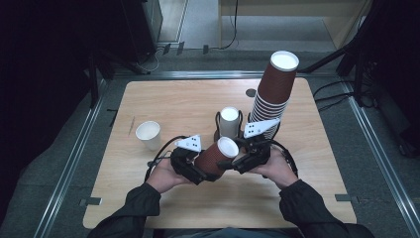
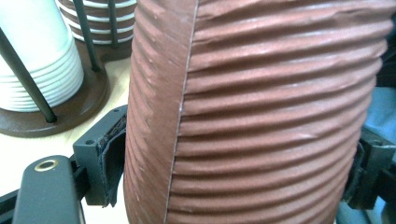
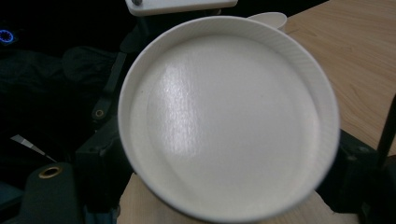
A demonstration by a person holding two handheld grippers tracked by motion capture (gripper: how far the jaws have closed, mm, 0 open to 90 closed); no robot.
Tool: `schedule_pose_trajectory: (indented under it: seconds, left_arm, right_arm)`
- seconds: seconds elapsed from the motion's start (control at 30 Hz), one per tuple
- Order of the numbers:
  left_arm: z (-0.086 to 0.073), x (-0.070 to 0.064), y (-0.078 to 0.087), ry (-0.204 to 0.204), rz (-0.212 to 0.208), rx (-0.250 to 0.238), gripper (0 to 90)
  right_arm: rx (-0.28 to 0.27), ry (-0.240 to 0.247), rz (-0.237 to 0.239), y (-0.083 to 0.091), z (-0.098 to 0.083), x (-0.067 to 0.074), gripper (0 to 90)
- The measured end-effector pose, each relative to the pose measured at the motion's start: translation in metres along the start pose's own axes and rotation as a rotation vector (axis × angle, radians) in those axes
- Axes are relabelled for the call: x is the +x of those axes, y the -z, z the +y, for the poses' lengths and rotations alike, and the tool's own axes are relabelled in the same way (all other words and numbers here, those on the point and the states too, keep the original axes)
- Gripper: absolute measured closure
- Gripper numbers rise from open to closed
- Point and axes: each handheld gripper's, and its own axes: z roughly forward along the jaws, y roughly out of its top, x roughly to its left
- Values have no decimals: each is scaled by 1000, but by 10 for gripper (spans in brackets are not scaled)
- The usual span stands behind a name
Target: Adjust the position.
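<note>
Left fingers (image 2: 109,158): clamped on the ribbed brown paper cup (image 1: 214,154), held tilted above the desk (image 1: 163,101).
Right fingers (image 3: 105,172): astride that cup's white rim; grip unclear.
Desk: pale wood, bearing a white cup (image 1: 148,135), cup holder (image 1: 229,121), and tall brown stack (image 1: 273,89).
Room: grey floor (image 1: 381,158), dark surroundings.

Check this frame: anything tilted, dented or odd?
The tall brown cup stack leans right. The brown ribbed cup is held on its side between both grippers, its wall slightly creased. No spills.
</note>
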Motion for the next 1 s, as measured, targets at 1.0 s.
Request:
schedule_pose_trajectory:
  seconds: [1.0]
  left_arm:
    - [6, 4, -2, -30, 28, 296, 139]
  right_arm:
    - [194, 52, -124, 28, -23, 9, 175]
